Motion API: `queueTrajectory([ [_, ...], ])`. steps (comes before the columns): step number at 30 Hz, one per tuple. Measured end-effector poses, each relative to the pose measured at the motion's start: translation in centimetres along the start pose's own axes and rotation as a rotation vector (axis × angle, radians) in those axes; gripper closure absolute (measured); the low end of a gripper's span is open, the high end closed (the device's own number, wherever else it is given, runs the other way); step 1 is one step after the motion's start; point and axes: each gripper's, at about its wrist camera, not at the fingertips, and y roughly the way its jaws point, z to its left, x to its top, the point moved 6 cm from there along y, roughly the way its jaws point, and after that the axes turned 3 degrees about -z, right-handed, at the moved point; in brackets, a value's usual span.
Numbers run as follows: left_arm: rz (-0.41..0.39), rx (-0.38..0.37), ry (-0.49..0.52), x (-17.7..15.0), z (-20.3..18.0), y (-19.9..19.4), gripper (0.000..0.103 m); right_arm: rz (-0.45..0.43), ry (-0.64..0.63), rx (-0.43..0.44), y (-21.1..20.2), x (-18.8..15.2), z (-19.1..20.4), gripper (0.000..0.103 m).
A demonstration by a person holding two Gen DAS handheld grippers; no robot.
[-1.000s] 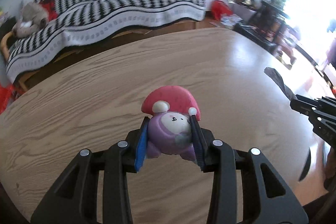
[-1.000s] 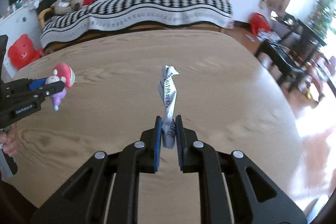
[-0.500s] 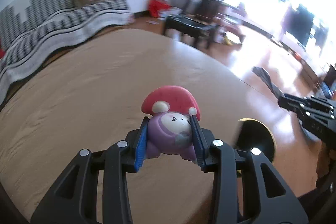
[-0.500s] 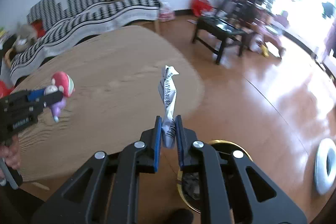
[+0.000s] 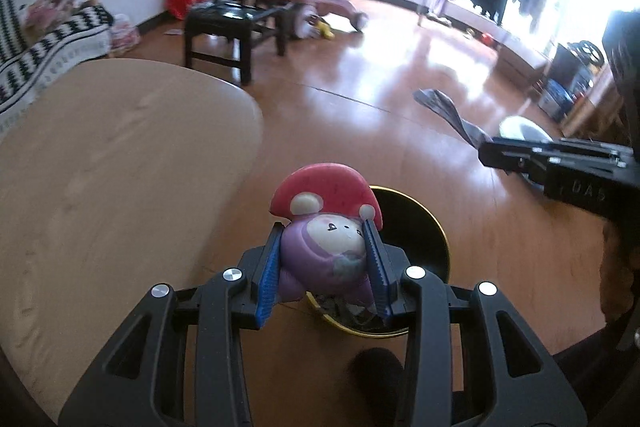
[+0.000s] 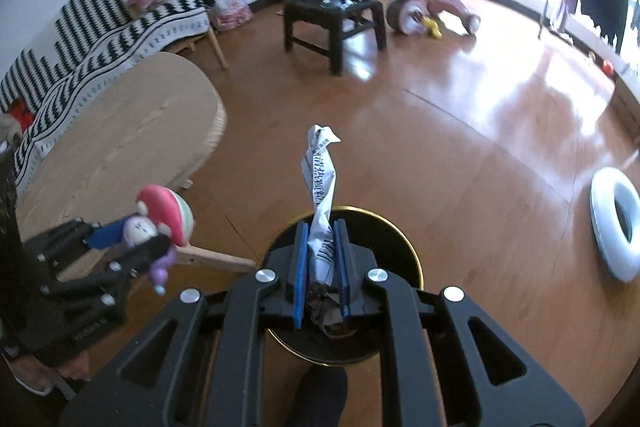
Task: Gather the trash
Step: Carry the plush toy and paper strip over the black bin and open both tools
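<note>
Bin: black trash bin (image 6: 408,247) with gold rim stands on the wooden floor (image 6: 460,131), scraps inside.
Left gripper (image 5: 324,263): blue pads clamped on a mushroom toy (image 5: 326,227), held above the bin's near-left edge.
Right gripper (image 6: 322,261): pads pinched on a twisted paper wrapper (image 6: 320,175), directly over the bin.
Table (image 5: 100,163): to the left.
</note>
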Motion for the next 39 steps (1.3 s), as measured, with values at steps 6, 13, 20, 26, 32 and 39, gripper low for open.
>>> queueTrajectory([
  [6,0.048,-0.047,0.005,-0.6,-1.5,2.8,0.065,0.055,0.041,-0.012,0.7,-1.3,-2.2,0.089],
  [13,0.07,-0.057,0.008,-0.3,-1.8,4.5,0.064,0.079,0.057,-0.016,1.5,-1.3,-2.6,0.089],
  [20,0.079,-0.057,0.009,0.2,-1.9,5.2,0.064,0.082,0.059,-0.02,2.1,-0.9,-2.2,0.089],
  [26,0.079,-0.057,0.008,0.2,-2.0,5.3,0.063,0.082,0.062,-0.02,2.2,-1.0,-2.2,0.089],
  [32,0.075,-0.06,0.009,0.2,-2.4,5.5,0.056,0.07,0.076,-0.024,1.9,-1.0,-2.4,0.089],
  [39,0.043,-0.066,0.012,0.4,-2.7,5.0,0.029,0.062,0.081,-0.029,1.9,-0.9,-2.6,0.065],
])
